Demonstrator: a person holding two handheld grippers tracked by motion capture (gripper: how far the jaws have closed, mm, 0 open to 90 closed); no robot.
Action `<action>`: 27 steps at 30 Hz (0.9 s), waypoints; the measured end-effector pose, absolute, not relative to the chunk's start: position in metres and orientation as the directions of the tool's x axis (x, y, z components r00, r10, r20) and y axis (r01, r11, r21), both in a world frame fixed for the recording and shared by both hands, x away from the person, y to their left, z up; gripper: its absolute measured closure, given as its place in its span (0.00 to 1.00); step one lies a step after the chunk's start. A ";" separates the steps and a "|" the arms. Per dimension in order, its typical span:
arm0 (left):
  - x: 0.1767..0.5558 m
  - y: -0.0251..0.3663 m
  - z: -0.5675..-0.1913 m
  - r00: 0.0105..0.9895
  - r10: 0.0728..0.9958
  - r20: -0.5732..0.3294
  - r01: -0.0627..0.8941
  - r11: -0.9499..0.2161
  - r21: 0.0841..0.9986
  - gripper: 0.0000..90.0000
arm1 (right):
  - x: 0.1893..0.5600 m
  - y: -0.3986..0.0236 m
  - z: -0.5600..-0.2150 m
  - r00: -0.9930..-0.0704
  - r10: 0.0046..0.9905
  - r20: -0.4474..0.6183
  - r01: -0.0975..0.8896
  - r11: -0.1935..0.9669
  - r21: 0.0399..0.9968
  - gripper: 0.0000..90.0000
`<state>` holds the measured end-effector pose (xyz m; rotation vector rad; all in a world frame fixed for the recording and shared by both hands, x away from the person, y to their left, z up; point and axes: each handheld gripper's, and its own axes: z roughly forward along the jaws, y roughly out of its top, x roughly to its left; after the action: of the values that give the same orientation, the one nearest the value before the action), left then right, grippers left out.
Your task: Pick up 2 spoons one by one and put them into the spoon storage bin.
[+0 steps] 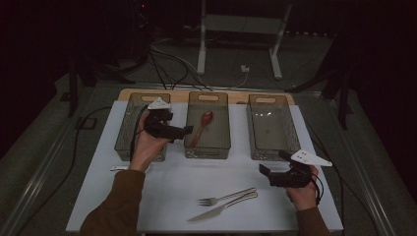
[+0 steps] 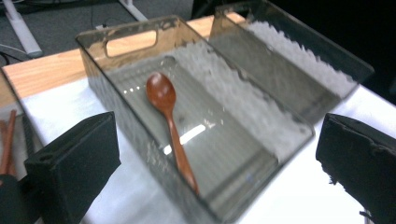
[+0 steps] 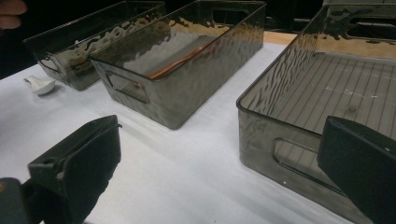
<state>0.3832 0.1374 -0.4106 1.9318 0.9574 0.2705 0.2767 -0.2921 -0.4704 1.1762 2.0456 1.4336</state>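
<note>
The wooden spoon (image 2: 169, 126) lies flat on the floor of the middle bin (image 2: 140, 29), bowl toward the far handle cut-out, handle running toward the near wall. It lies beyond and between the two black jaws of the left gripper (image 2: 210, 154), touching neither; the jaws stand wide apart with nothing between them, the bin's near corner showing in the gap. In the high view the left gripper (image 1: 183, 132) hangs at the left edge of that bin, just beside the spoon (image 1: 202, 126), pointing across toward it.

To the left of the left gripper's fingers sits the left bin (image 1: 129, 114), with thin reddish sticks (image 2: 6, 140) visible by the left jaw. On the other side of the middle bin stands the right bin (image 1: 255, 104).

The right gripper (image 1: 271, 169) rests near the table's (image 1: 167, 179) front edge, just before the right bin (image 3: 261, 93), its jaws also spread wide and holding nothing. Between the two hands, nearer the person, a fork (image 1: 225, 197) and a knife (image 1: 221, 207) lie side by side.
</note>
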 end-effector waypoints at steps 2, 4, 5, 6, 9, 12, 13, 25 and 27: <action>0.376 0.146 -0.410 0.676 0.717 -0.169 0.496 -0.274 0.824 0.01 | 0.277 -0.293 -0.470 -0.577 0.802 0.151 0.415 0.128 0.901 0.00; 0.368 0.156 -0.409 0.674 0.722 -0.158 0.487 -0.274 0.829 0.01 | 0.277 -0.293 -0.470 -0.577 0.803 0.150 0.414 0.129 0.901 0.00; 0.365 0.161 -0.409 0.674 0.724 -0.148 0.480 -0.276 0.833 0.01 | 0.277 -0.292 -0.470 -0.577 0.803 0.150 0.414 0.130 0.901 0.00; 0.361 0.165 -0.409 0.677 0.722 -0.143 0.474 -0.279 0.835 0.01 | 0.277 -0.292 -0.470 -0.577 0.803 0.151 0.415 0.129 0.900 0.00; 0.350 0.177 -0.410 0.685 0.721 -0.106 0.456 -0.310 0.834 0.01 | 0.277 -0.292 -0.470 -0.579 0.802 0.148 0.413 0.131 0.901 0.00; 0.341 0.187 -0.412 0.691 0.718 -0.084 0.442 -0.327 0.835 0.01 | 0.277 -0.292 -0.470 -0.577 0.803 0.148 0.412 0.130 0.902 0.00; 0.338 0.191 -0.413 0.687 0.723 -0.074 0.441 -0.335 0.832 0.01 | 0.277 -0.292 -0.470 -0.577 0.803 0.150 0.413 0.129 0.902 0.00; 0.306 0.229 -0.435 0.664 0.746 -0.049 0.439 -0.336 0.833 0.01 | 0.277 -0.293 -0.469 -0.573 0.805 0.150 0.412 0.125 0.902 0.00; 0.301 0.235 -0.441 0.661 0.748 -0.050 0.443 -0.336 0.831 0.01 | 0.277 -0.294 -0.469 -0.572 0.806 0.152 0.413 0.124 0.902 0.00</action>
<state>0.3007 0.2347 -0.4405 1.9841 0.9265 0.4325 0.2773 -0.2935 -0.4694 1.1810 2.0342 1.4346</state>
